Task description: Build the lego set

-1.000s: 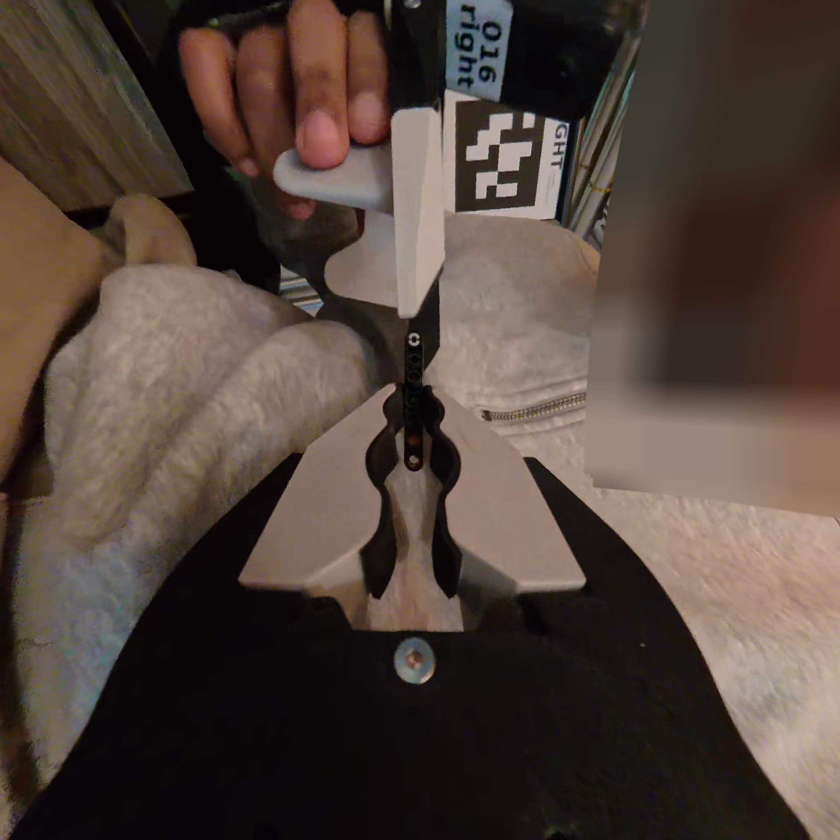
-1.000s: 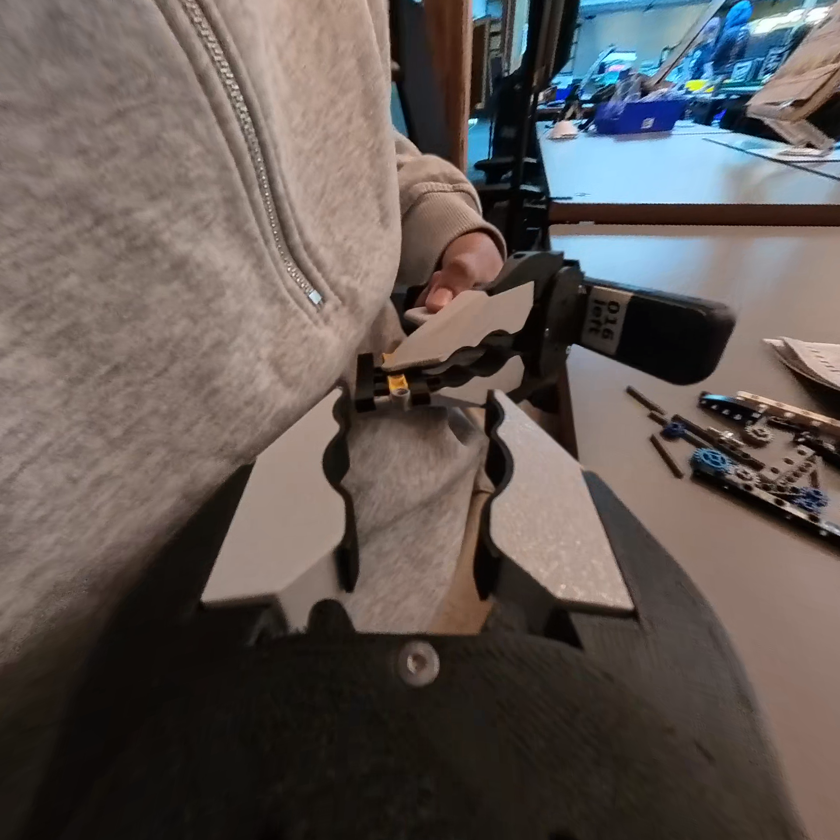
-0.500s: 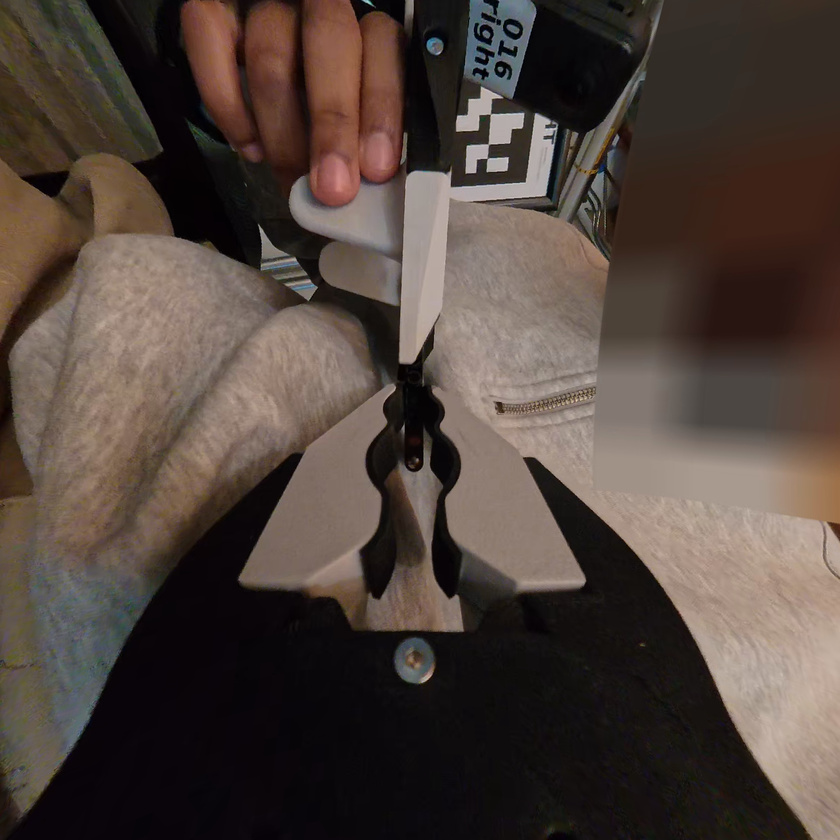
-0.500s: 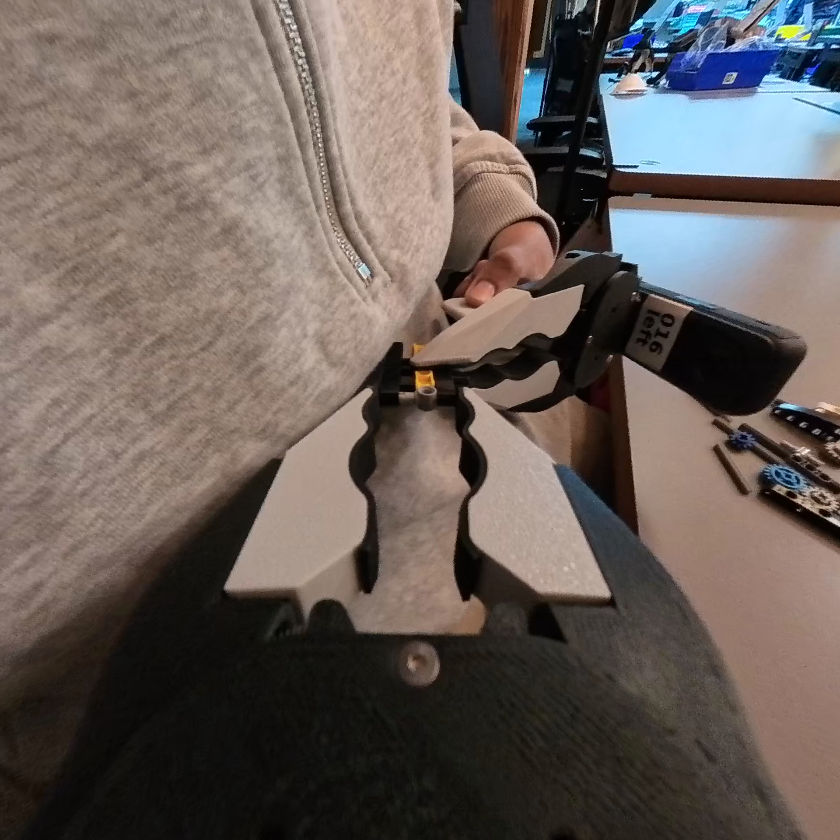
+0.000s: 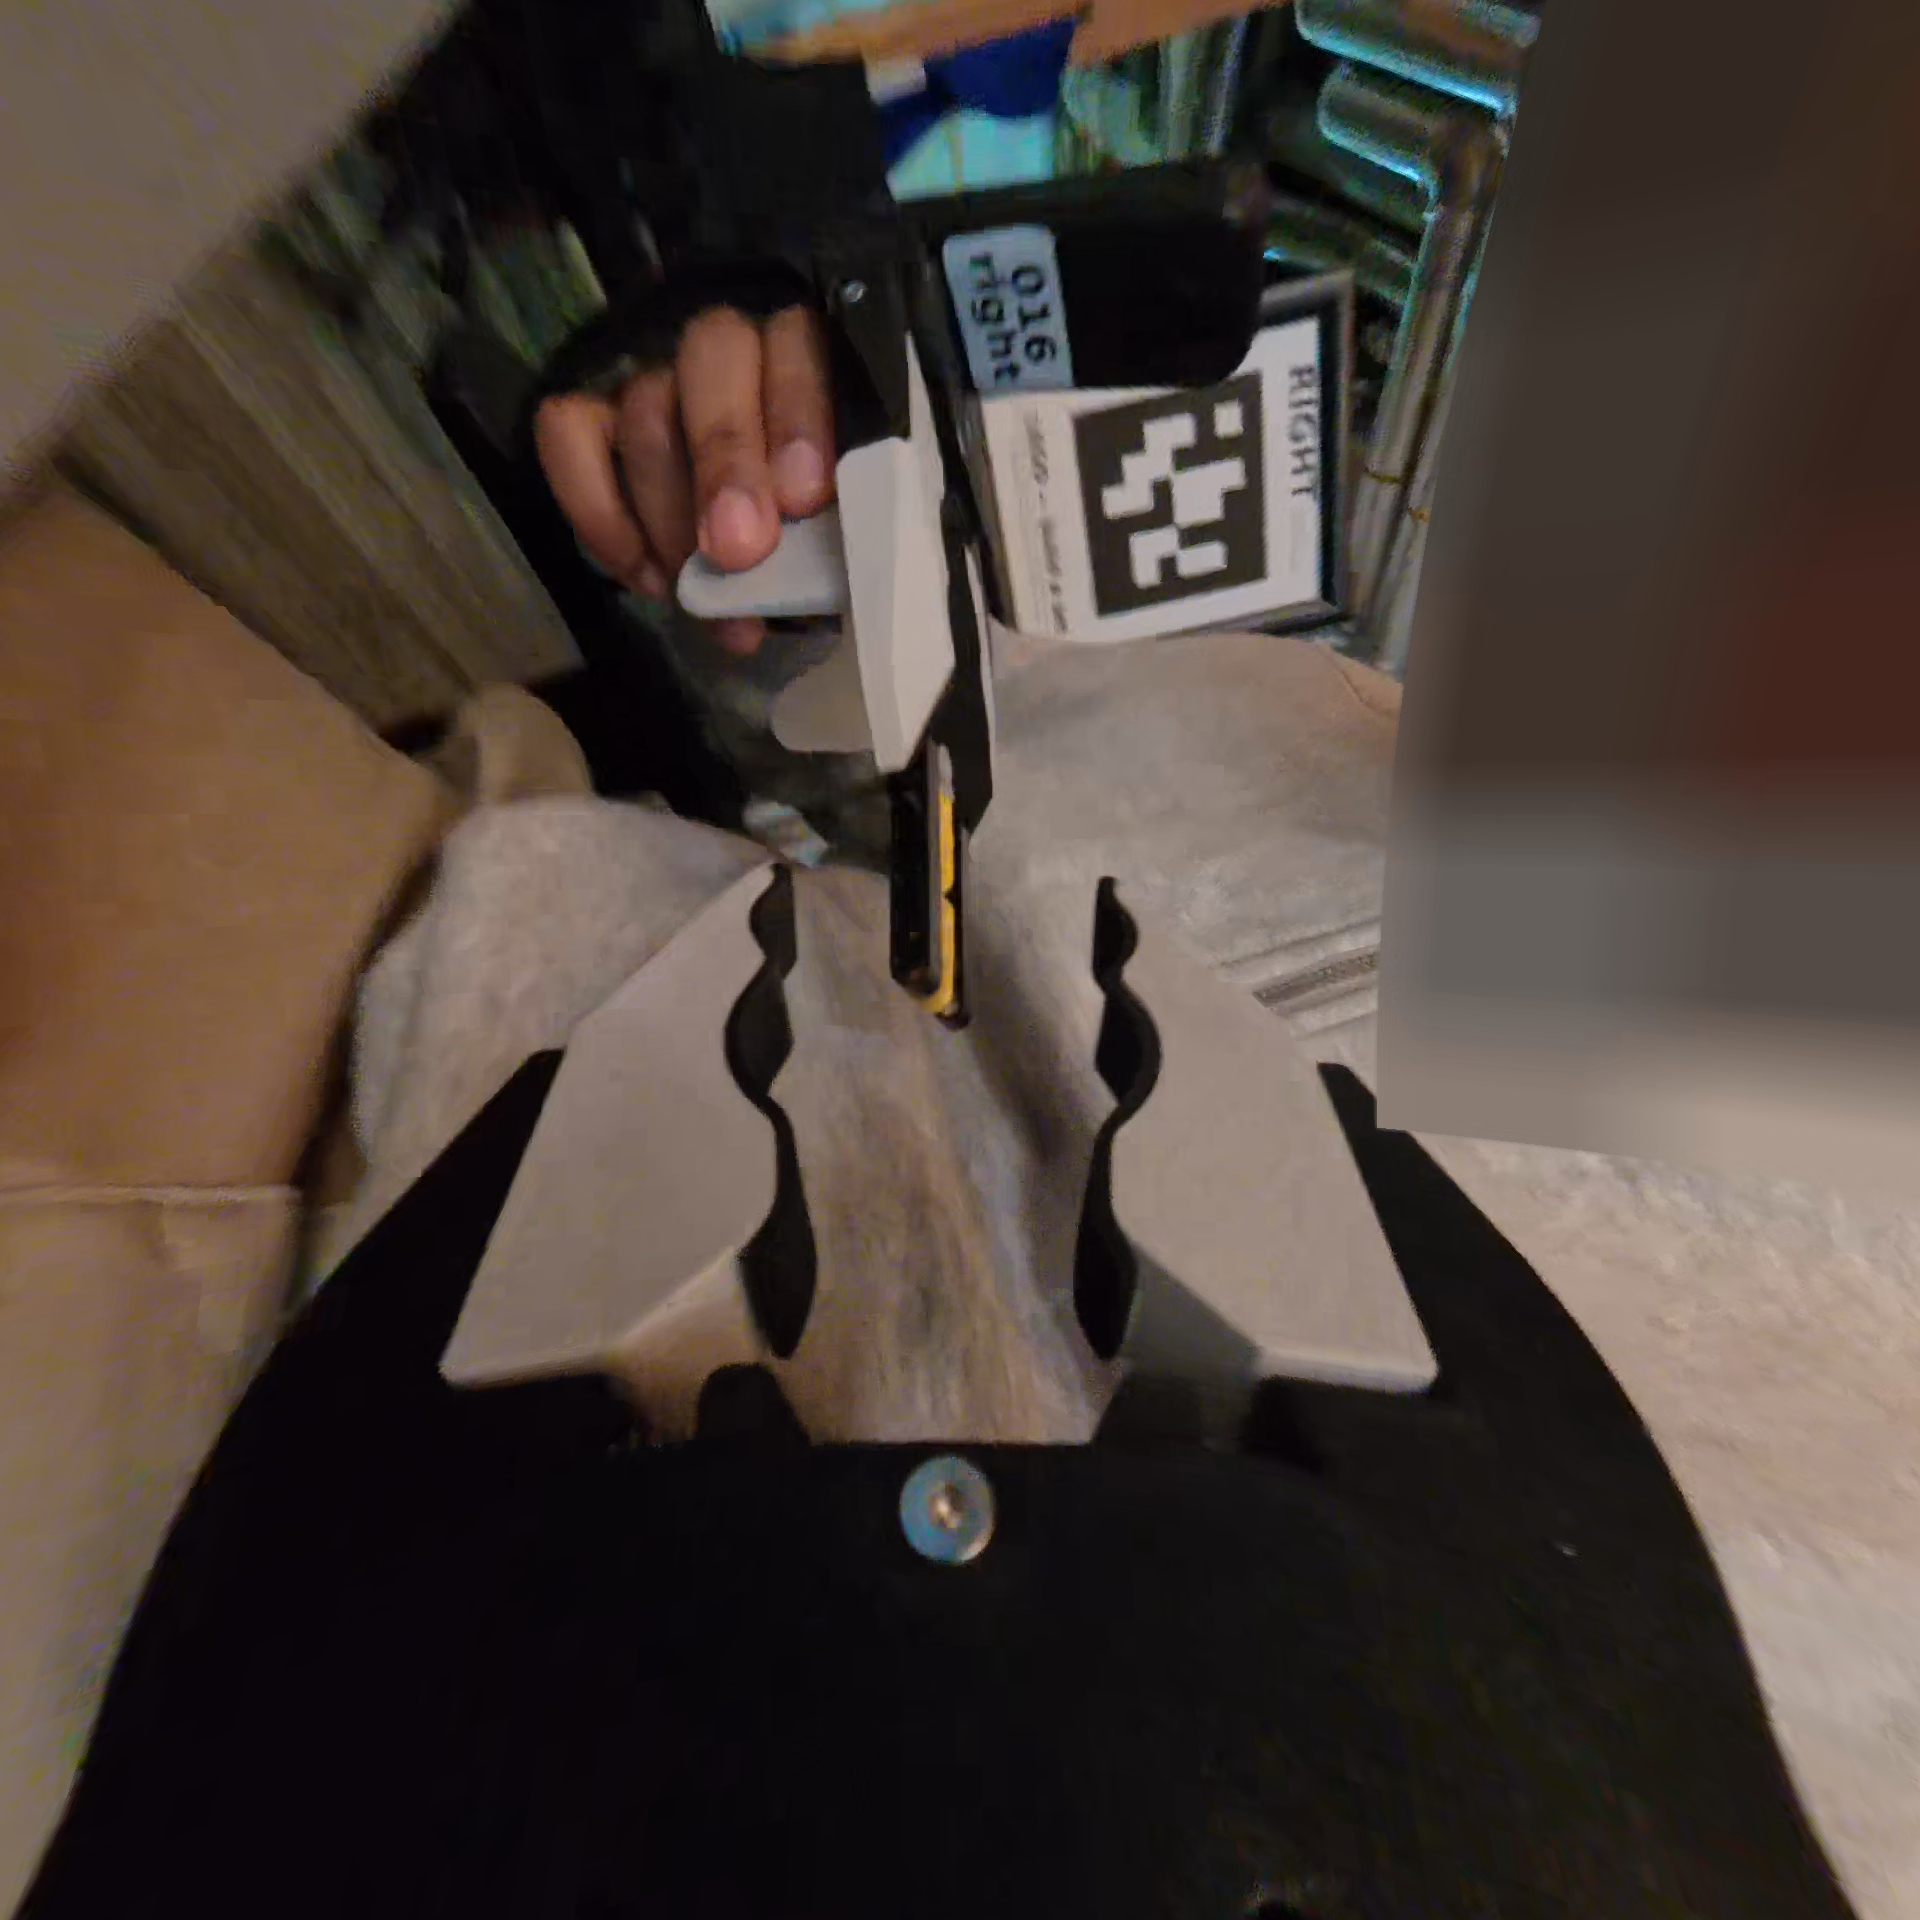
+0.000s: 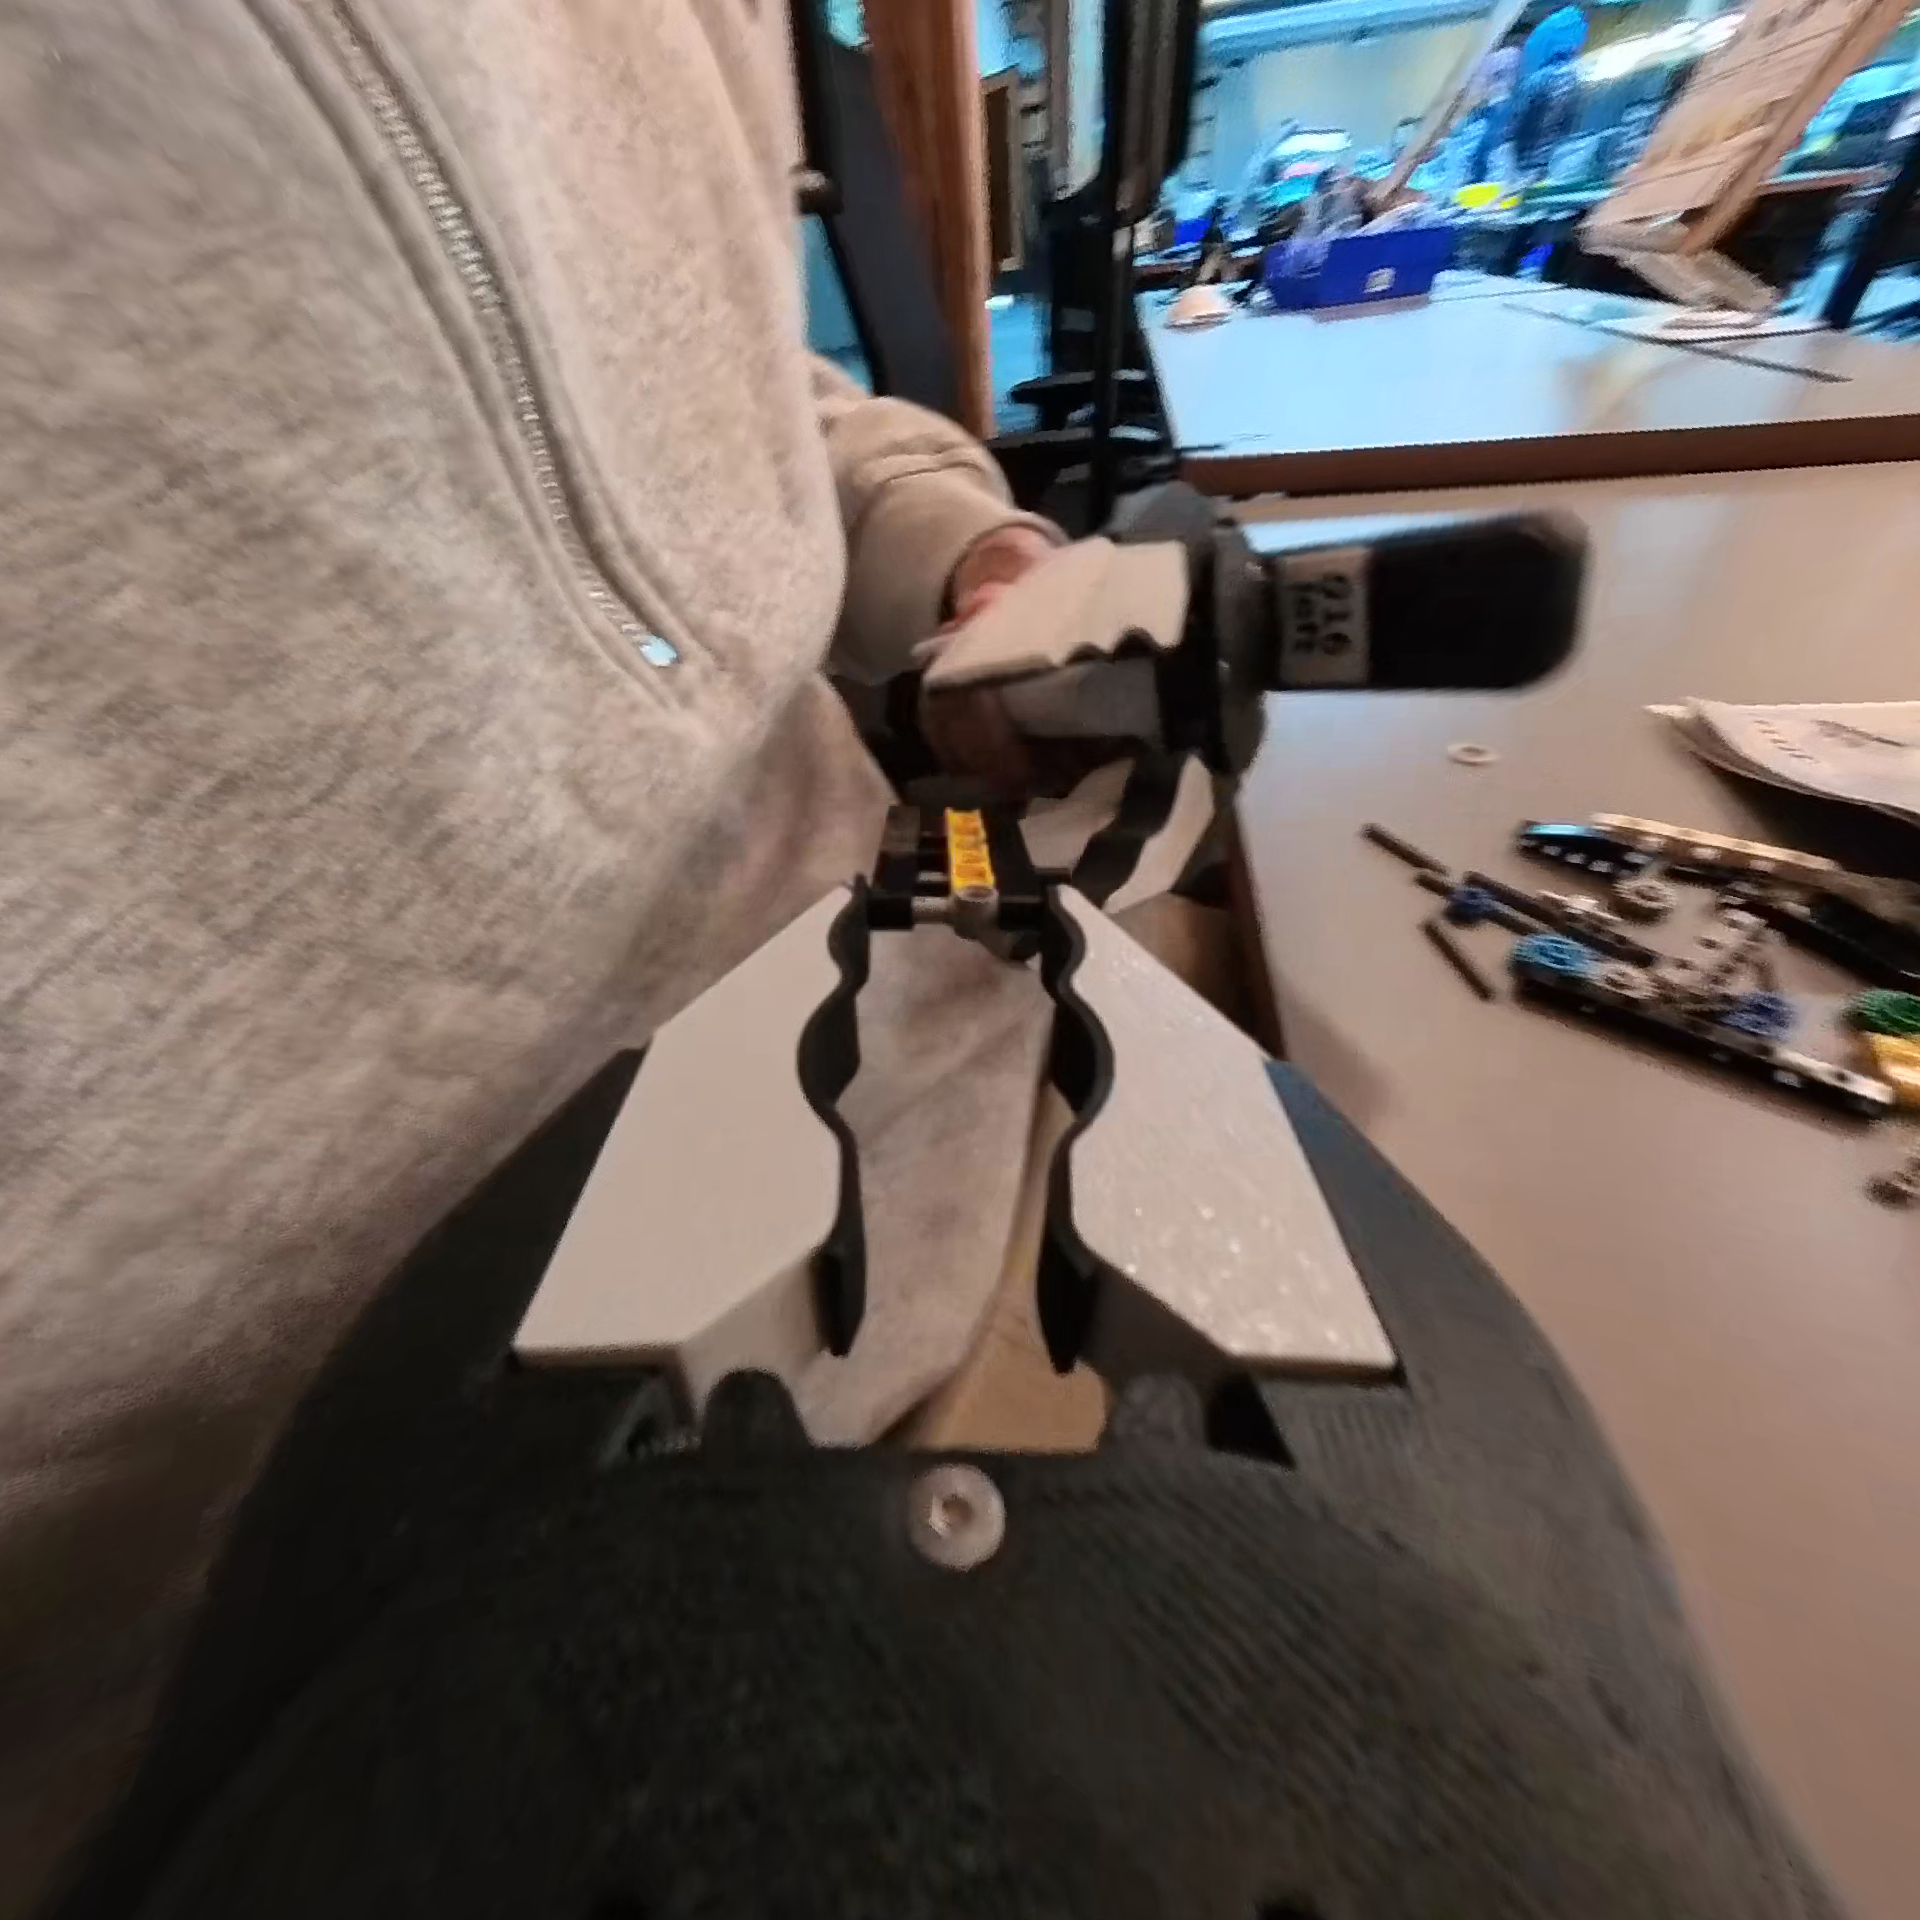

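At frame centre, the right hand-held gripper (image 6: 956, 914) pinches the small black-and-yellow lego beam assembly (image 6: 961, 878) by its tips only, the left hand-held gripper (image 5: 940, 997) spread beside it, so any twist could drop it off the worktop (image 6: 1558, 1299).

The lego piece (image 6: 961, 868) is black with a yellow strip and a grey pin. The sweatshirt (image 6: 312, 520) is heathered grey; the table (image 6: 1558, 1195) is plain tan, strewn with black and blue parts (image 6: 1662, 956).
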`<state>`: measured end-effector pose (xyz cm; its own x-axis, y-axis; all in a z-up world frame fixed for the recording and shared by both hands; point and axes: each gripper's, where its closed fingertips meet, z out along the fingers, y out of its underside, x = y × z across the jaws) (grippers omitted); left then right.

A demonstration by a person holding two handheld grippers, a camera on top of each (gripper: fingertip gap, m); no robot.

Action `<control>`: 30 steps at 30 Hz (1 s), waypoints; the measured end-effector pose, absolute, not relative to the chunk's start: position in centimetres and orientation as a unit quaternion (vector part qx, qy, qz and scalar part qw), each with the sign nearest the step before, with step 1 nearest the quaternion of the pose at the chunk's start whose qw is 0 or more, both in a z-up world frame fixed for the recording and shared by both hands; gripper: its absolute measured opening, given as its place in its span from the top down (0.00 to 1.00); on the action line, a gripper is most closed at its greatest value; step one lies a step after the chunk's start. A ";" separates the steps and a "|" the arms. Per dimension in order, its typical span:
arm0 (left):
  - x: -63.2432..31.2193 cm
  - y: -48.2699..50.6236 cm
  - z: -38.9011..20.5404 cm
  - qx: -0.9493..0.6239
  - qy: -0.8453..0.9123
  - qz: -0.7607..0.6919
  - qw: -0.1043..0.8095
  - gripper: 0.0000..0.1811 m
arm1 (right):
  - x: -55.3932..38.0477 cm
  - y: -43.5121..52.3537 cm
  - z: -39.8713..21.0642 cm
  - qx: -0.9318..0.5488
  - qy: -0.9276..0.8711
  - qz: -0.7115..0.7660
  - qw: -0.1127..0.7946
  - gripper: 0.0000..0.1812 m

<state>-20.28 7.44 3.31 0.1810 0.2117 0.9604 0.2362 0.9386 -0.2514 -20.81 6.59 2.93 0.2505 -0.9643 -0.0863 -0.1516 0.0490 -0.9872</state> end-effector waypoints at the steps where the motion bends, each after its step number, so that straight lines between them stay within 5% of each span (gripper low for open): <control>1: -20.0 6.5 3.2 -0.185 -0.651 0.038 0.735 0.65 | -20.9 5.5 3.0 -0.564 0.490 -0.391 0.537 0.83; 5: -19.1 2.0 2.5 -0.267 -0.684 0.266 0.624 0.53 | -20.8 0.9 3.2 -0.514 0.509 -0.446 0.526 0.83; 9: -18.4 -2.1 2.4 -0.320 -0.677 0.388 0.538 0.52 | -20.2 -2.4 3.3 -0.492 0.513 -0.472 0.522 0.83; 15: -19.0 -3.4 2.3 -0.390 -0.636 0.429 0.510 0.66 | -19.5 -4.1 3.2 -0.489 0.516 -0.478 0.515 0.83; 30: -17.6 -4.2 1.9 -0.355 -0.629 0.438 0.535 0.82 | -17.6 -4.6 2.5 -0.503 0.531 -0.450 0.512 0.83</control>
<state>-17.62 -4.25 1.95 -0.1762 0.9153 0.3622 -0.0217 0.3643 -0.9310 -17.62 -4.64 2.51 0.0312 -0.9954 -0.0902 -0.0725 0.0877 -0.9935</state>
